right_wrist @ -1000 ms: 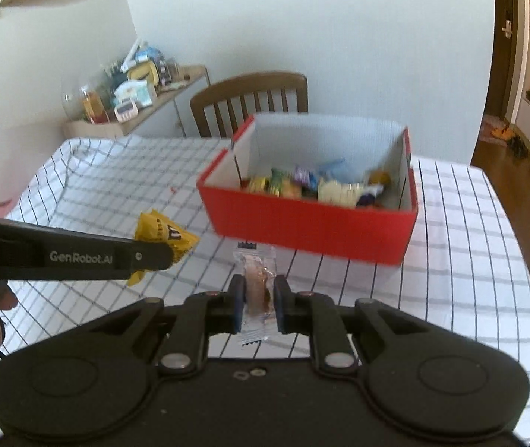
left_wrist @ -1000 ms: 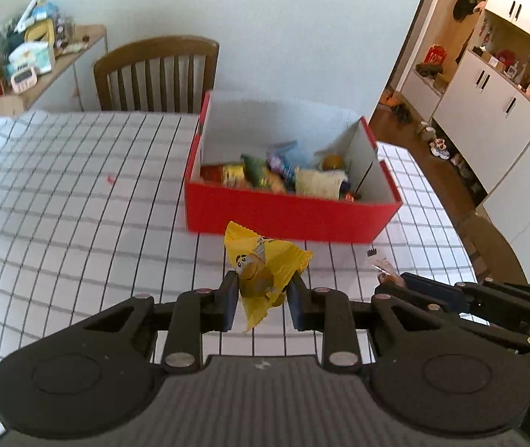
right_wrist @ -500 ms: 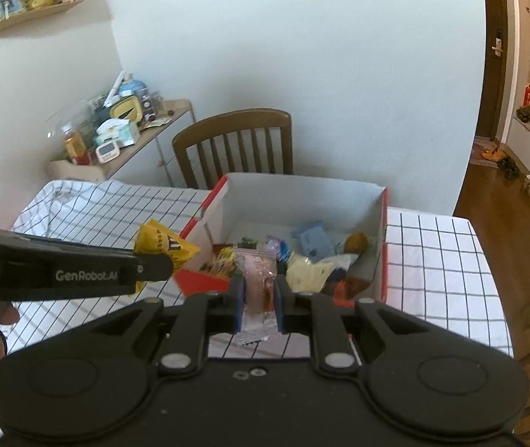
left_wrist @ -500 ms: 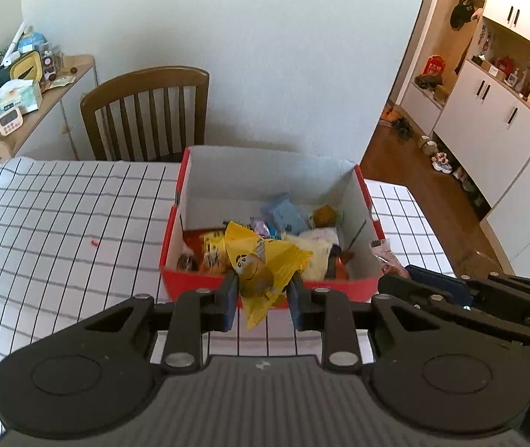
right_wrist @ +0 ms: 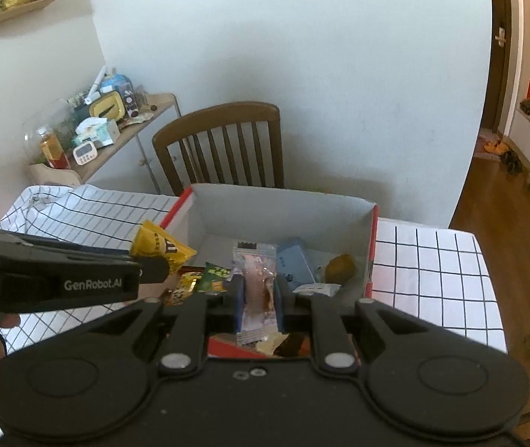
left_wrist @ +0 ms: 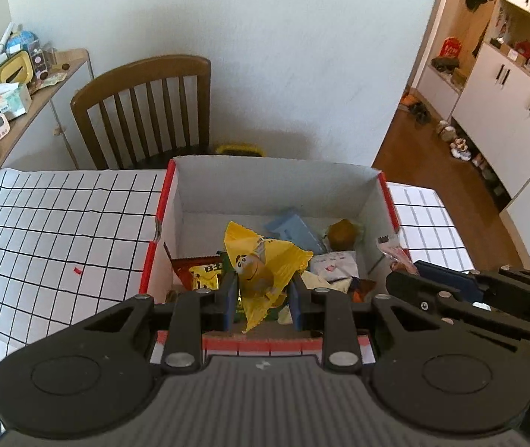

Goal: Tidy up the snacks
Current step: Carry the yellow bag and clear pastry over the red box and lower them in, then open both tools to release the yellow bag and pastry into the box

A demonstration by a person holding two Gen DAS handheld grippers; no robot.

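Hanging over the red box, a light, crinkly yellow candy packet is pinched mid-body by the left gripper and a slippery clear-wrapped snack is clamped likewise by the right gripper, both judged soft, easily crushed.

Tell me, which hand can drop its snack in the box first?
Probably the right. Its tool holds the clear-wrapped snack well over the red box's middle, while the left tool holds the yellow candy packet nearer the front edge.
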